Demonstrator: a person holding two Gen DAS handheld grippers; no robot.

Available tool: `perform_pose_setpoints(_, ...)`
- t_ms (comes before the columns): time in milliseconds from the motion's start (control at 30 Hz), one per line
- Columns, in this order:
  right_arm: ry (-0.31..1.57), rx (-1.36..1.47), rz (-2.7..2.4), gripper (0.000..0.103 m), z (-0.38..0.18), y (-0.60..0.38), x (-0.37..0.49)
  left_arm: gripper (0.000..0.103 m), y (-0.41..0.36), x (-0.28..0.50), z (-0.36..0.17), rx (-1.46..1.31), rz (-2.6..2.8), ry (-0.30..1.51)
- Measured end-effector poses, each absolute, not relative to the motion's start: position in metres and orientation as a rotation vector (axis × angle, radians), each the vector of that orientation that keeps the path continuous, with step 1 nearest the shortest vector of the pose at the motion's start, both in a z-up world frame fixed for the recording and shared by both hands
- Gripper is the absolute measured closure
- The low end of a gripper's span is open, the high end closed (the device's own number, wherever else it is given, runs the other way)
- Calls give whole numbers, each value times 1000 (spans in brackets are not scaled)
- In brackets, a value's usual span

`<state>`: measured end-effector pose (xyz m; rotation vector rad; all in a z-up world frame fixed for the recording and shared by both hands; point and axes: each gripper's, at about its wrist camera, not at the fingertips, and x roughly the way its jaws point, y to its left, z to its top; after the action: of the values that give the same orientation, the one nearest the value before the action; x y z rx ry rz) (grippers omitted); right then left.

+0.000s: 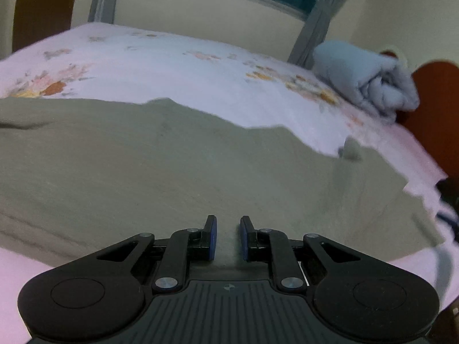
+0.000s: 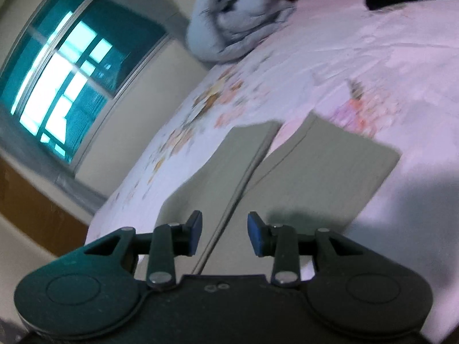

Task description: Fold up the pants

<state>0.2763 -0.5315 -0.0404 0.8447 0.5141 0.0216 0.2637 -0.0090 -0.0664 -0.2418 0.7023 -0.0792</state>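
Pants (image 1: 172, 166) lie spread beneath both tongs.

A rolled grey blanket (image 1: 370, 81) (near the headboard) lies on the floral bedsheet (image 1: 172, 66)

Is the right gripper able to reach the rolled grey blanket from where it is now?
Probably not without moving: the blanket lies far up the bed, beyond the pants. Nothing blocks the way to it.

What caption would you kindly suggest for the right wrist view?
Right gripper over grey-green pants on a flowered bedsheet, a cloth edge between its jaws.
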Motion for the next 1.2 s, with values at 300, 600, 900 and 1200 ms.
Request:
perform_pose_setpoints(300,541,896,5,76,-55,-583,353,87,-30,261,-85,-238,-24,722)
perform_pose_setpoints(600,603,965,-11,81,-89,-598,413,87,-39,262,-87,-191,-5,718)
perform_pose_setpoints(900,553,840,104,103,-34,-587,407,87,-17,279,-82,-240,-109,811)
perform_pose_setpoints(1200,576,699,9,103,-2,-609,291,87,21,290,-92,-377,-276,872)
